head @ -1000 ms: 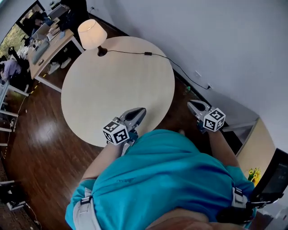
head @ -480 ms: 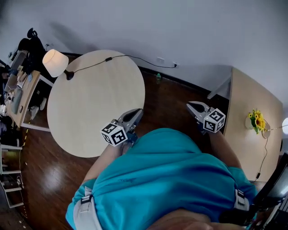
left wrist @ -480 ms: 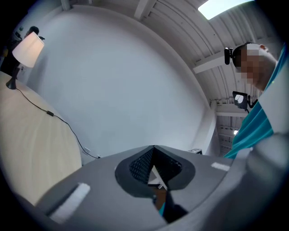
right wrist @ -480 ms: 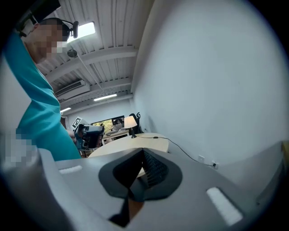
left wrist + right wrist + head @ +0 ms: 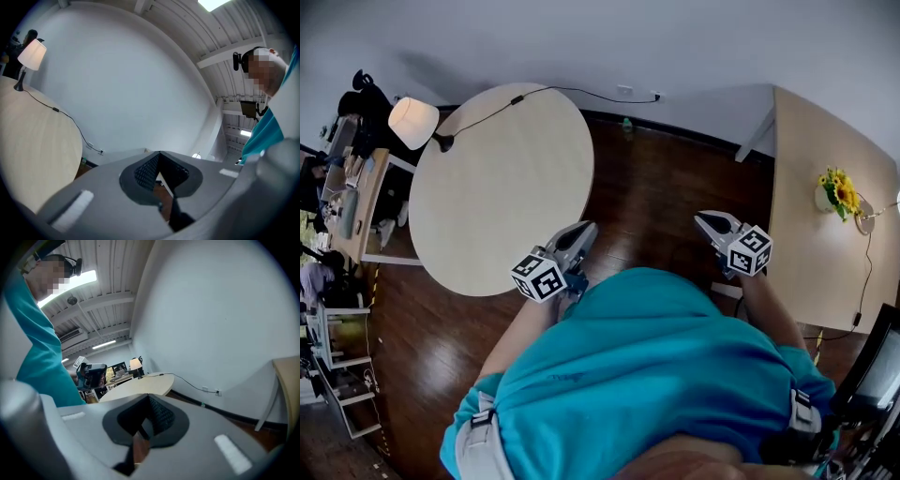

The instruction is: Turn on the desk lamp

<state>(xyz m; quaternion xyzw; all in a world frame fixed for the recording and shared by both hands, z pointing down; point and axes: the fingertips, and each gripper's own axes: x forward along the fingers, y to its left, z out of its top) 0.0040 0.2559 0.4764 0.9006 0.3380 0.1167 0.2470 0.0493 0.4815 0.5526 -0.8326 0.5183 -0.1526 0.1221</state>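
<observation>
**Head view:** person in teal shirt (image 5: 647,375) stands over dark wood floor (image 5: 666,202), tongs in each hand, both held low nr the body. Left tongs (image 5: 584,231) show at the near-right rim of the round desk (image 5: 497,197). Right tongs (image 5: 708,222) are over bare floor btw that desk and a second desk (image 5: 820,141) at right, which carries yellow flowers (image 5: 841,190). Desk lamp (image 5: 413,123), white shade, stands at the round desk's far-left rim, well apart from both tongs. Its black cord (image 5: 517,99) runs along the far rim, then off twd the wall. Can't tell if lamp is lit.

**Left gripper view:** left tongs (image 5: 159,153) closed, tips meeting, nothing btw them. Beyond, lamp (image 5: 32,54) upright at upper left on the pale round desk (image 5: 33,154), w/ cord (image 5: 70,123) trailing twd the white wall (image 5: 140,79), which fills most of the bg.

**Right gripper view:** right tongs (image 5: 149,398) also closed, empty. Round desk (image 5: 140,384) sits mid-distance, lamp (image 5: 135,363) small at its far end, cord (image 5: 187,379) running off to the wall. Teal shirt (image 5: 37,348) at left. Edge of second desk (image 5: 287,376) at right.
</observation>
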